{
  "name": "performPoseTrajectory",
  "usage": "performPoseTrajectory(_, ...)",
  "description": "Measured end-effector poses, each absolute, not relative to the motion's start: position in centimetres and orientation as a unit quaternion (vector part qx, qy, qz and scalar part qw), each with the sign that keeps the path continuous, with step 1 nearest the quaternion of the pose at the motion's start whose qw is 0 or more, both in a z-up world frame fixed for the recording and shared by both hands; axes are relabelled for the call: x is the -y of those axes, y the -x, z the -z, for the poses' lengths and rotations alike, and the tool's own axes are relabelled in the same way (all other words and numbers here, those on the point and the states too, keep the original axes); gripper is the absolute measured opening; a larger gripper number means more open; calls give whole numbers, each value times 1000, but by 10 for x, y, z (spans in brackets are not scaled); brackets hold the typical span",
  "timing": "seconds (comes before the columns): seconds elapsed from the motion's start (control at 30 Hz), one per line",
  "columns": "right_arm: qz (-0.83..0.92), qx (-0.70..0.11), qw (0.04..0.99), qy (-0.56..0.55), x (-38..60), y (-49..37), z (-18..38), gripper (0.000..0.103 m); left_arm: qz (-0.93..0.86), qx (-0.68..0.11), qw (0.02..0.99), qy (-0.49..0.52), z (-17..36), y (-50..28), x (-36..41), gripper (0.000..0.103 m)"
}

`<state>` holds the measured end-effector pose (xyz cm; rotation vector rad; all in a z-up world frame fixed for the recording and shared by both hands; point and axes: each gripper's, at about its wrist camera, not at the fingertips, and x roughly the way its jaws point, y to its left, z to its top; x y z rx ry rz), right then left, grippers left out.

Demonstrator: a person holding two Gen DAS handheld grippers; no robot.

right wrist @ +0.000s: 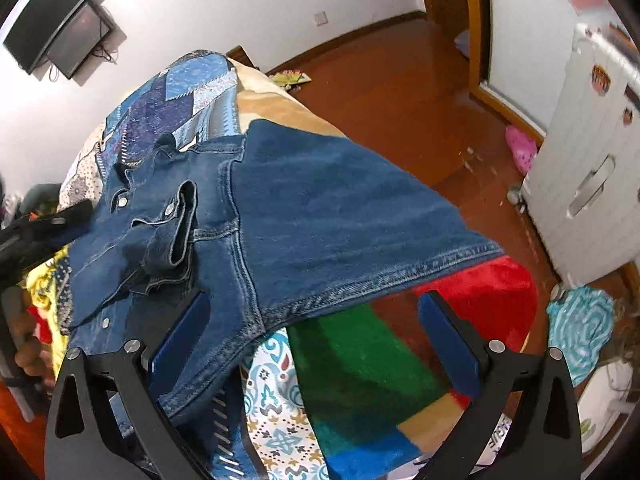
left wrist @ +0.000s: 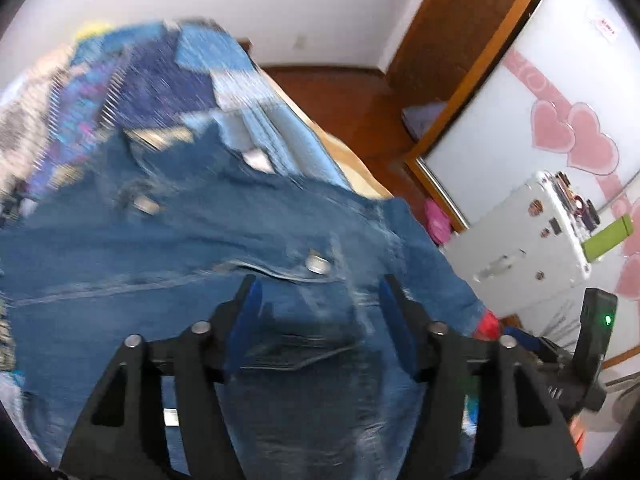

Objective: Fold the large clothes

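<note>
Denim jacket (right wrist: 304, 216) on patchwork bedding (right wrist: 280, 420), left gripper (left wrist: 320, 292) wide above it, right gripper (right wrist: 316, 312) wide at hem.

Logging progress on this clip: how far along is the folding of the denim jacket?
Early. Done: the denim jacket lies spread on the bed, one sleeve bunched across its front. In hand: nothing; the left gripper and right gripper are both open over it. Left: all the tidy folds.

One denim jacket (right wrist: 304, 200), two claws (left wrist: 320, 292) (right wrist: 316, 312), one white suitcase (right wrist: 588, 184), one wall-mounted screen (right wrist: 60, 20)
</note>
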<state>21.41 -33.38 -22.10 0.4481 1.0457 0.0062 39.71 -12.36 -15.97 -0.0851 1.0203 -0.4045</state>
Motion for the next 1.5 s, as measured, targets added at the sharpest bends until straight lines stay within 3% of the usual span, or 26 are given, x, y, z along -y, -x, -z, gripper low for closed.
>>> performPoseTrajectory(0.17,-20,-513,823,-243,350,-213,234,103,136,-451,882,-9,145,-375,74,85)
performPoseTrajectory(0.23,-28,-521,815,-254,353,-214,242,103,110,-448,887,-29,149,-364,51,87)
performPoseTrajectory(0.43,-33,-536,790,-296,363,-224,264,103,65,-484,872,-33,185,-336,0,88)
performPoseTrajectory(0.8,1,-526,768,-365,387,-266,296,103,22,-497,863,93,209,-306,-68,88)
performPoseTrajectory(0.87,27,-521,774,-358,386,-270,295,94,15,-496,862,98,210,-304,-73,88)
performPoseTrajectory(0.97,73,-511,786,-340,384,-271,289,73,4,-496,863,96,211,-299,-80,88)
performPoseTrajectory(1.03,96,-500,793,-334,385,-268,282,39,3,-494,865,93,212,-296,-82,88)
performPoseTrajectory(1.1,108,-494,791,-343,389,-262,274,25,3,-493,866,89,212,-293,-82,88)
performPoseTrajectory(1.2,100,-471,798,-362,395,-255,258,14,6,-490,868,82,213,-289,-82,88)
performPoseTrajectory(1.5,29,-392,876,-280,342,-256,147,10,26,-468,881,55,201,-273,-74,88)
